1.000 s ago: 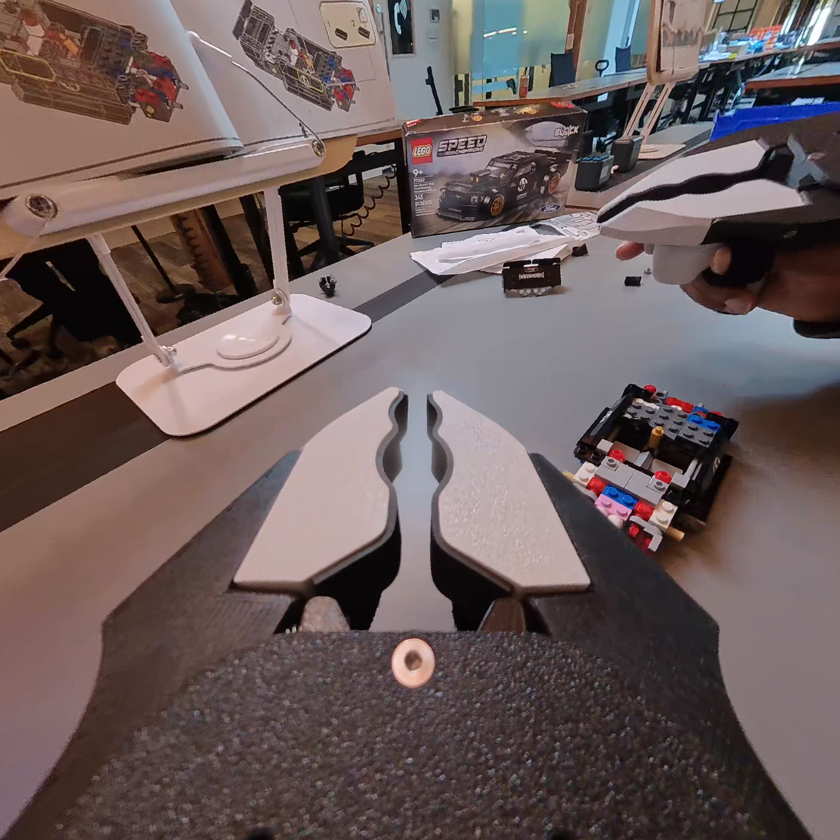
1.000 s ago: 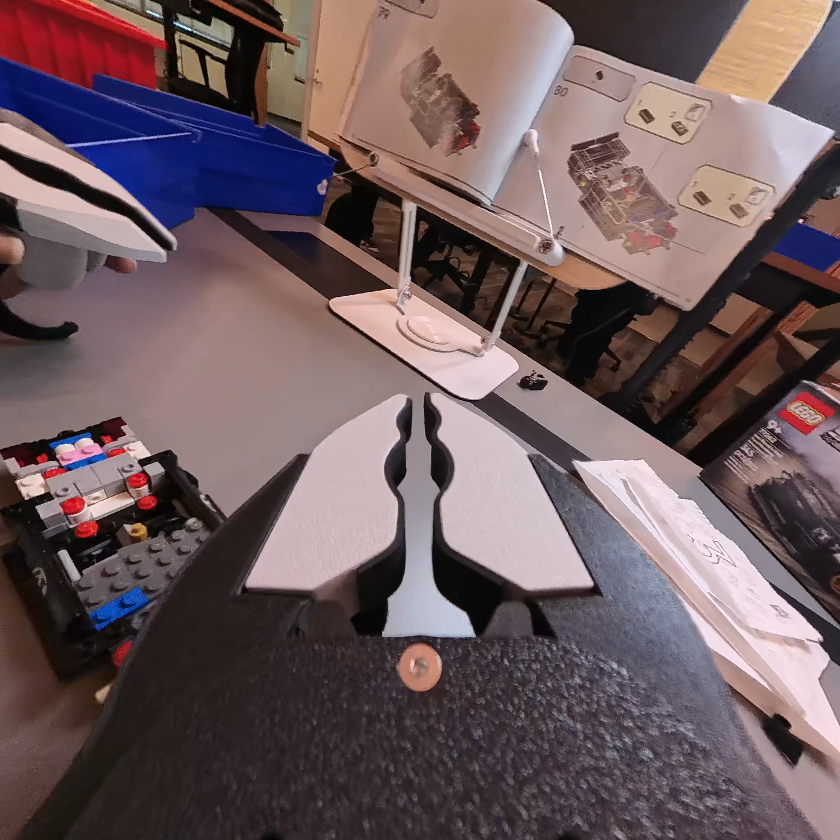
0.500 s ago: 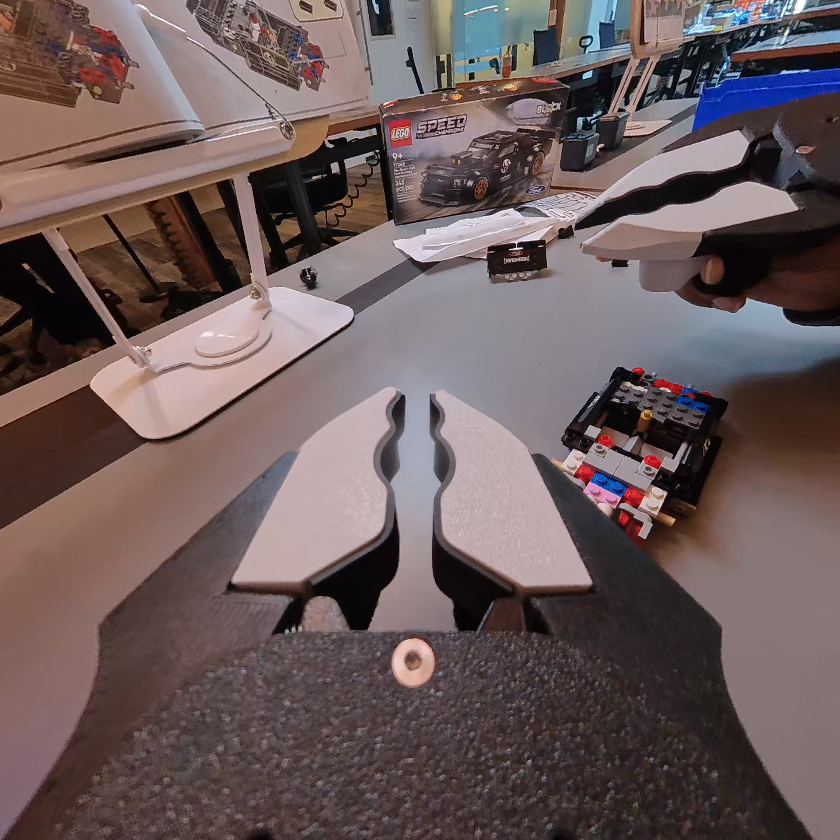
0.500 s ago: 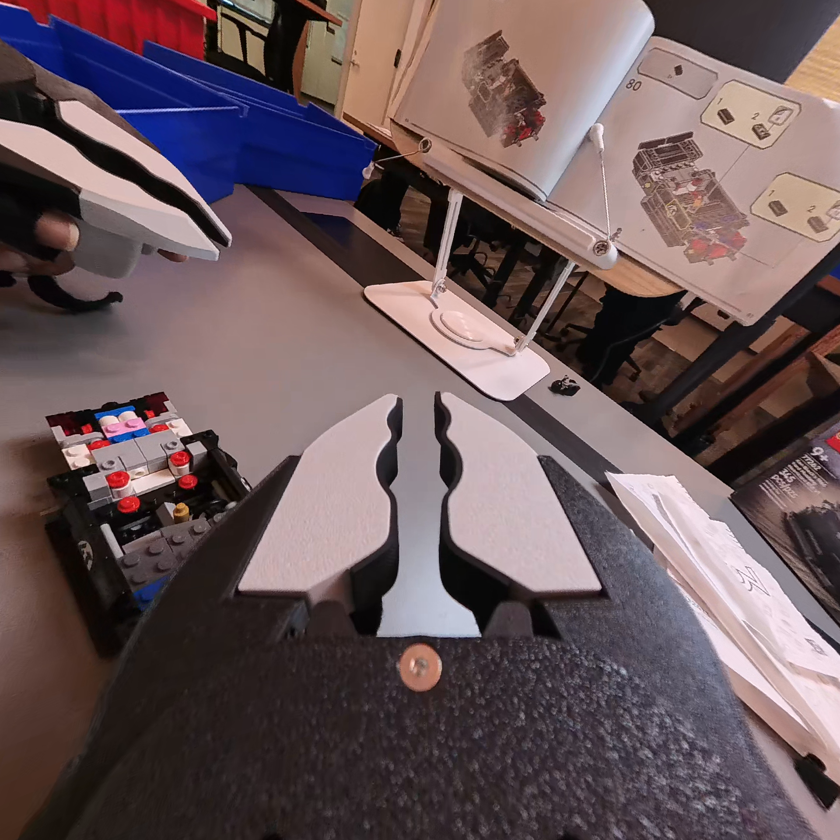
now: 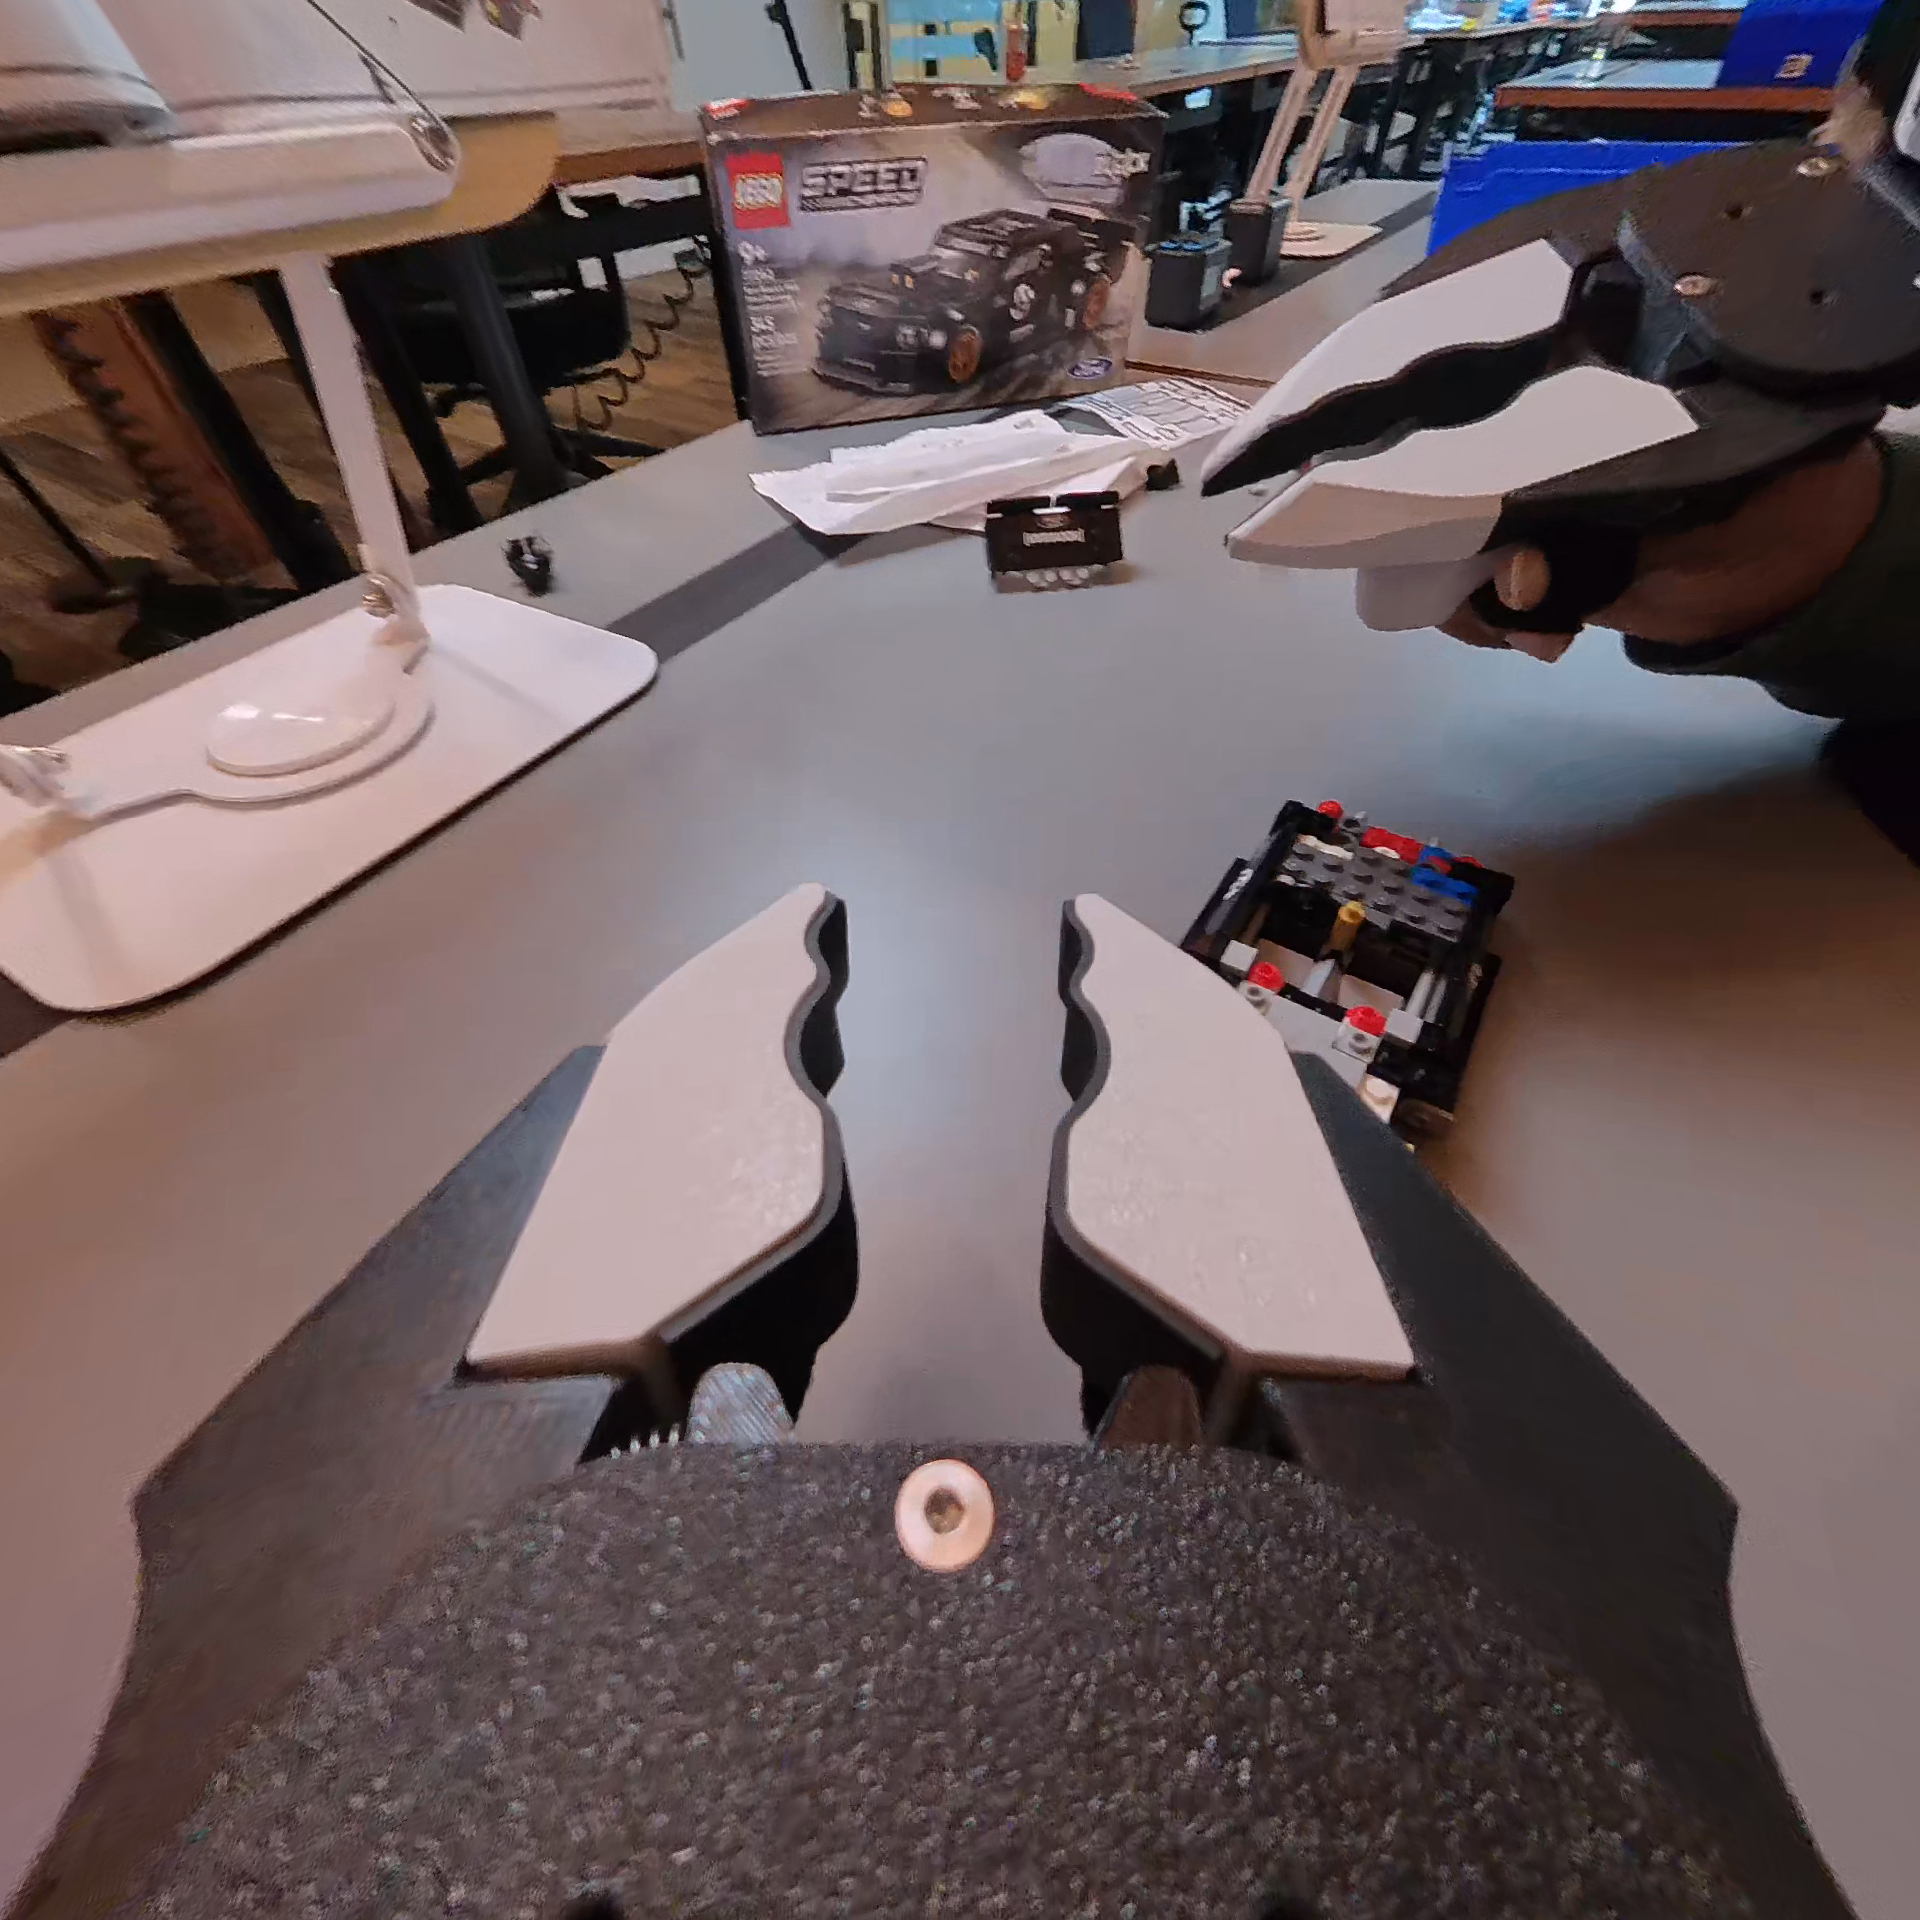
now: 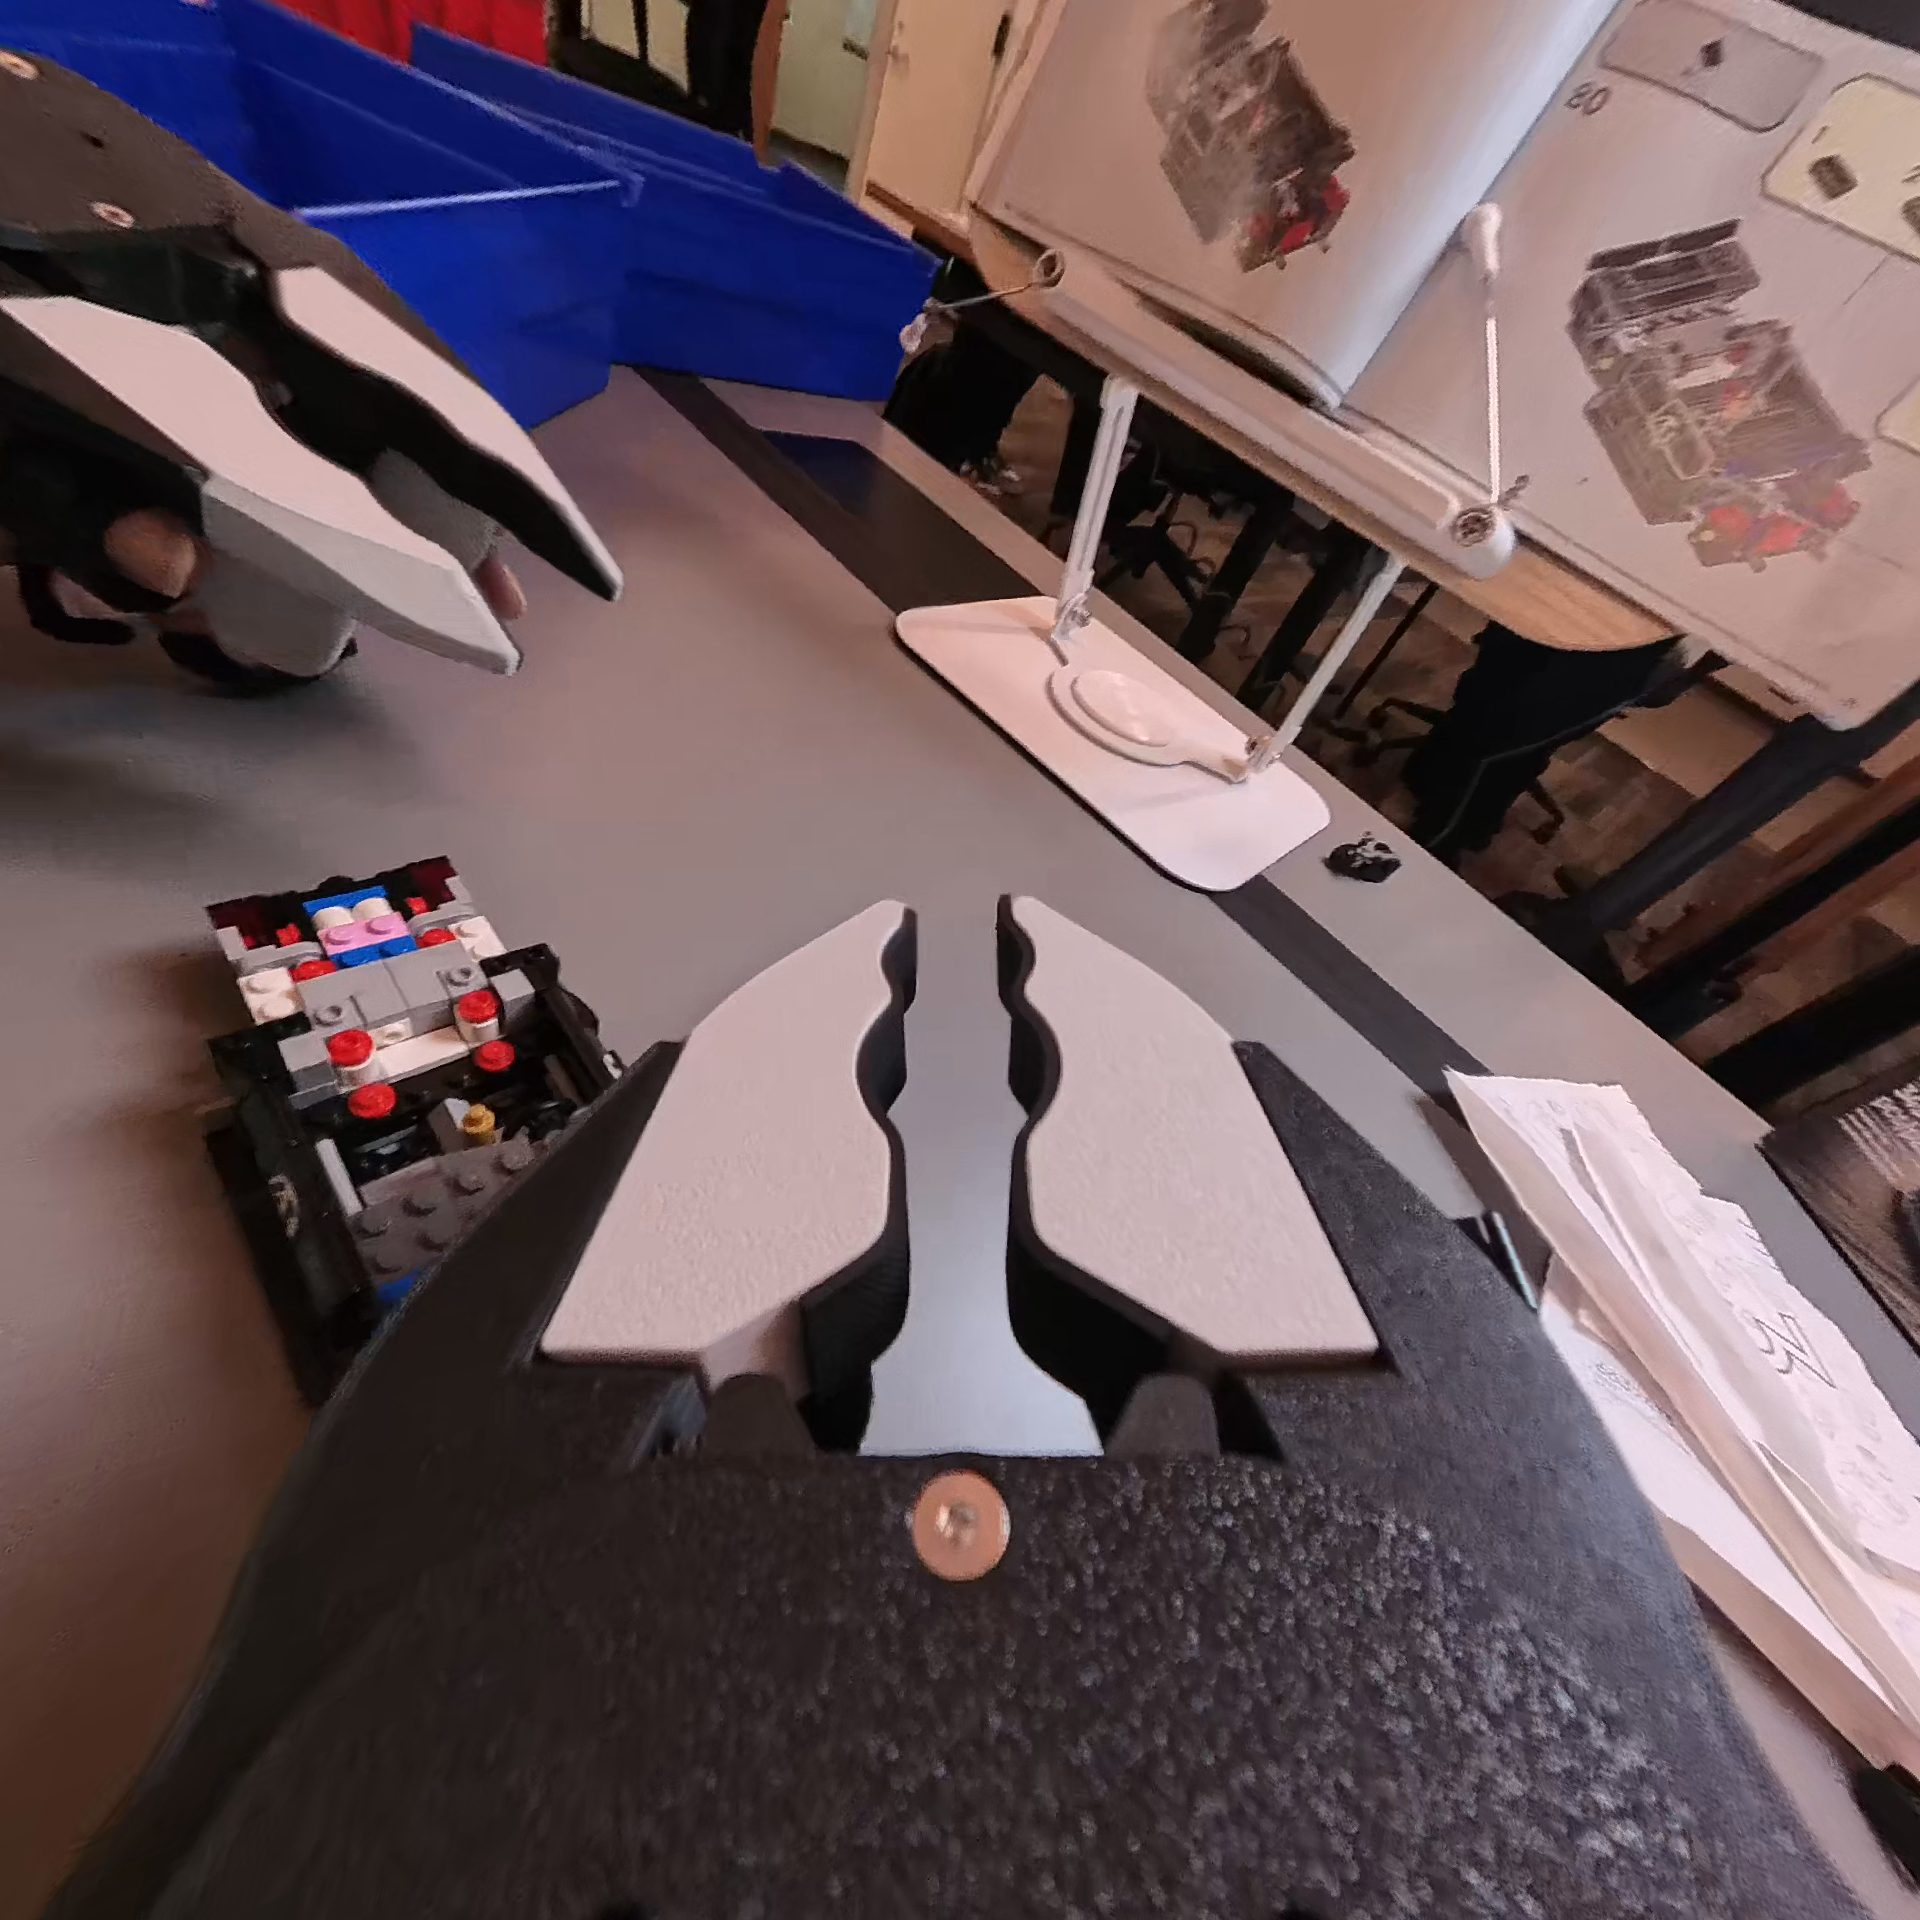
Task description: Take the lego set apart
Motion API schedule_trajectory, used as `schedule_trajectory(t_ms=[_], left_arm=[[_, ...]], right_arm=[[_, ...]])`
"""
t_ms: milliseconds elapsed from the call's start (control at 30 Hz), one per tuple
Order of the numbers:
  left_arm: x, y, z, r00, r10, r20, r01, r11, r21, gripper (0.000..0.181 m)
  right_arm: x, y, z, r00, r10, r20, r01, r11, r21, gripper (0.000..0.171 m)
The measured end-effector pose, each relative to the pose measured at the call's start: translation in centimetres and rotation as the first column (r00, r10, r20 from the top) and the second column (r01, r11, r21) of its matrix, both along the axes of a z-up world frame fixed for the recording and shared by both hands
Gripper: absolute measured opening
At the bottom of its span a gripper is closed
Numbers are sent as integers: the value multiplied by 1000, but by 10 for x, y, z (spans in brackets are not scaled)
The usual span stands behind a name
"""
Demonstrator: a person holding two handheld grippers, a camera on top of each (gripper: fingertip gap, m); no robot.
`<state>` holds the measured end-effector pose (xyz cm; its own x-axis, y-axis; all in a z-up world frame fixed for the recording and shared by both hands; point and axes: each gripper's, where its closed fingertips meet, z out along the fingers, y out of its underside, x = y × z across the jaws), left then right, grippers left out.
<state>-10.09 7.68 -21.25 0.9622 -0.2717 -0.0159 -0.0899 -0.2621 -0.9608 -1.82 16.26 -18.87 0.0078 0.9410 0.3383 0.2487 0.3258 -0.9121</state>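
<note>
The partly built lego car (image 5: 1361,956), black with grey, red and blue bricks, sits on the grey table just right of my left gripper (image 5: 951,925). That gripper is open and empty, low over the table. My right gripper (image 6: 954,914) is open by a narrow gap and empty, with the car (image 6: 395,1029) at its left, partly hidden behind its body. In the left wrist view the right gripper (image 5: 1226,509) hovers above and beyond the car. In the right wrist view the left gripper (image 6: 561,623) hangs open beyond the car.
A white book stand (image 5: 312,727) holding an open instruction booklet (image 6: 1558,260) stands at the table's far edge. The lego box (image 5: 935,260), loose papers (image 5: 987,468), a black lego piece (image 5: 1055,535) and a tiny black part (image 6: 1363,857) lie nearby. Blue bins (image 6: 623,239) stand behind. Some 12 cm of space lies between my two pairs of fingers.
My left gripper has opened wide from nearly shut and come closer to the car. My right gripper opened slightly and moved nearer the car.
</note>
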Motion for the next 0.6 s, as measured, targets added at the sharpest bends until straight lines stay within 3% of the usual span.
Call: schedule_trajectory(t_ms=[167,367,600], left_arm=[[26,-1,-9,992,-122,-16,121,991,-50,49],[63,-10,-25,955,-288,-72,278,952,-127,62],[78,-12,-37,928,-336,-161,306,934,-185,66]], right_arm=[[4,-29,-11,980,151,131,-154,988,12,20],[32,-83,-35,843,418,338,-431,901,-40,20],[45,-96,-77,767,356,534,-495,857,140,19]])
